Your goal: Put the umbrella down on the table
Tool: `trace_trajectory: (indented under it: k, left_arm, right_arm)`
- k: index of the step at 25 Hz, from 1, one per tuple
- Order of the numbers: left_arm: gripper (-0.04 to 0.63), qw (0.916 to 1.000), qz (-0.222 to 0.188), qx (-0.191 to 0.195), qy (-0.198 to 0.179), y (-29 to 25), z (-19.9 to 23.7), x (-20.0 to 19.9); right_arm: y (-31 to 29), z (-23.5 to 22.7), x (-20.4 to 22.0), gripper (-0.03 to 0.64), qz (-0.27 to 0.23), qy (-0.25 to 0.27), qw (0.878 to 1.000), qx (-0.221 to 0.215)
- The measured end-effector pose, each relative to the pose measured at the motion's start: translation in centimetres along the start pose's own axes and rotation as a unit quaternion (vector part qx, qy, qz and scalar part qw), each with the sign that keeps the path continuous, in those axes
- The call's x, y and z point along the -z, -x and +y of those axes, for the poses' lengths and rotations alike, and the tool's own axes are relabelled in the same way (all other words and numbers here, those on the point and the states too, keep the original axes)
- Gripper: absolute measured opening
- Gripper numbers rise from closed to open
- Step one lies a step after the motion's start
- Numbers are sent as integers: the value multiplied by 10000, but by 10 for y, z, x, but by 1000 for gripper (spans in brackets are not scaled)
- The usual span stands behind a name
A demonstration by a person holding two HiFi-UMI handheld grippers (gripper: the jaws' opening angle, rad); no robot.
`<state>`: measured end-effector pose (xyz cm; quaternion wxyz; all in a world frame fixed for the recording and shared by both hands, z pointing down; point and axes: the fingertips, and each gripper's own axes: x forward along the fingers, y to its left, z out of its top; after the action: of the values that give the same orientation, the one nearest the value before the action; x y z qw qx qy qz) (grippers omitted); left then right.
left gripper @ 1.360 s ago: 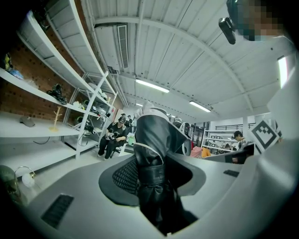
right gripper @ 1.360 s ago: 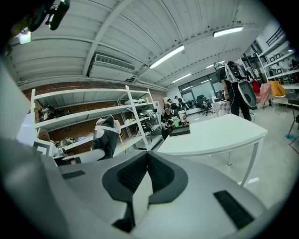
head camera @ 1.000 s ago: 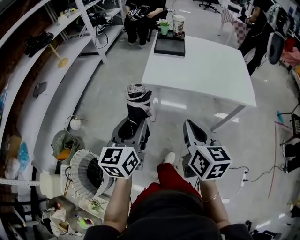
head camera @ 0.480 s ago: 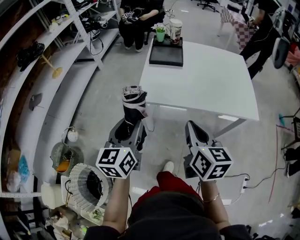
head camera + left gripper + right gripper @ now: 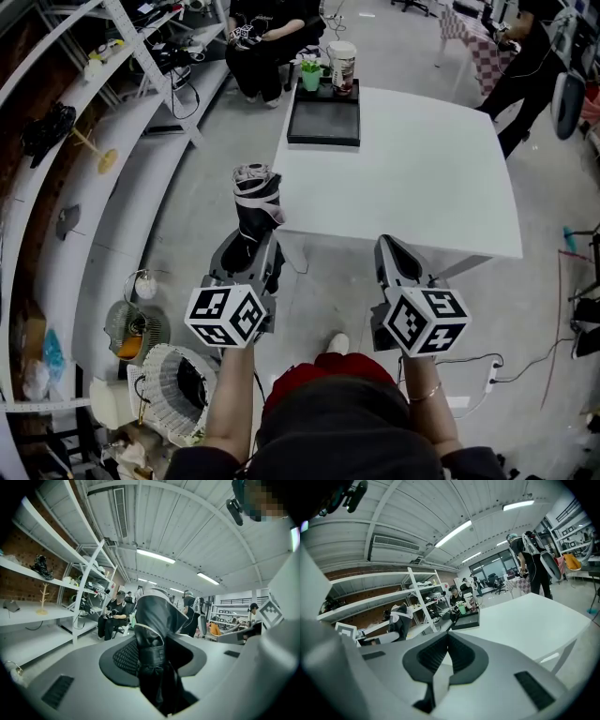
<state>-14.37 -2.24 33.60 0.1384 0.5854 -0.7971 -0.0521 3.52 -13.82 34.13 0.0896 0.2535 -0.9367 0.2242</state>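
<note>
A folded black umbrella (image 5: 256,202) with white trim stands upright in my left gripper (image 5: 248,246), whose jaws are shut on its lower part. In the left gripper view the umbrella (image 5: 157,620) fills the gap between the jaws of the left gripper (image 5: 157,660). Its top reaches the near left corner of the white table (image 5: 422,178). My right gripper (image 5: 392,251) is shut and holds nothing, just short of the table's near edge. The right gripper view shows the right gripper (image 5: 449,637) with its pads together, the table (image 5: 525,620) ahead, and the umbrella (image 5: 398,620) at left.
A black tray (image 5: 324,122) sits at the table's far left end, with a green cup (image 5: 311,77) and a white cup (image 5: 341,64). A seated person (image 5: 267,37) is behind it. White shelving (image 5: 112,178) runs along the left, and a fan (image 5: 178,380) stands on the floor.
Both grippers have moved forward toward the table, which now lies closer. The umbrella has stayed upright in the left gripper, and its top has reached the table's corner.
</note>
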Motion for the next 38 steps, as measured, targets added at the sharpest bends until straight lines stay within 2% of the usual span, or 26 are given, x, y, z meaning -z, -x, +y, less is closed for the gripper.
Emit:
trace_trajectory:
  k: [13, 24, 33, 38]
  left_arm:
    - [172, 9994, 170, 171, -248, -41, 5, -9]
    - [172, 9949, 420, 788, -461, -93, 21, -15]
    - [172, 9844, 707, 1442, -717, -137, 41, -23]
    - [172, 9749, 922, 1820, -889, -159, 46, -22]
  right_arm:
    - [-8, -24, -6, 18, -129, -271, 9992, 280]
    - [-34, -23, -8, 18, -264, -418, 9961, 735]
    - [-68, -15, -12, 18, -398, -609, 9903, 1186]
    - [-86, -13, -15, 18, -483, -723, 9857, 1443]
